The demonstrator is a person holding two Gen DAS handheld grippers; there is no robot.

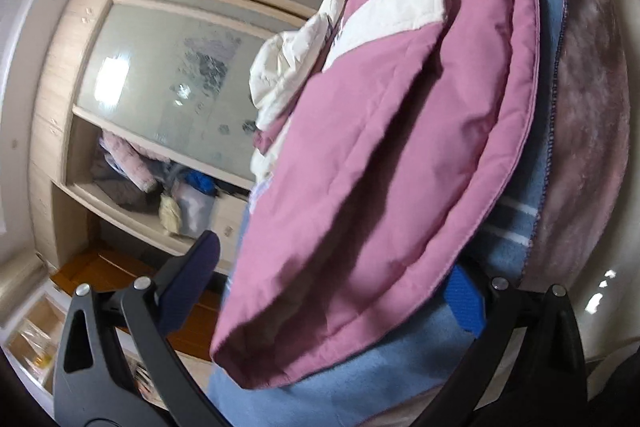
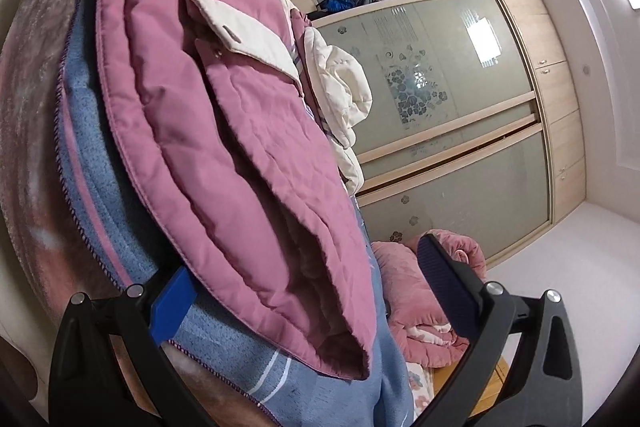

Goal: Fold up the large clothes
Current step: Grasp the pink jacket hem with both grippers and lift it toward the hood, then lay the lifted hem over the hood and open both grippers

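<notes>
— So where's the garment?

— Spread over a blue blanket (image 1: 400,379) on the bed — a big pink quilted jacket (image 1: 392,147), with a white flap (image 1: 400,7) and a snap near the top. White lining (image 1: 288,67) is bunched at its far side, toward the wardrobe (image 2: 460,115).

— How will it handle?

— Soft and puffy, I'd judge, light for its size, with a slick shell that could slide on itself. It will sag and won't hold a crease.

— Where to grip?

— At the stitched hem or the cuff opening (image 2: 340,339), where the layers are firmest.

— And the jaws?

— Both spread wide. The left gripper (image 1: 340,279) and right gripper (image 2: 304,291) each straddle the jacket's near edge, pinching nothing yet.
</notes>
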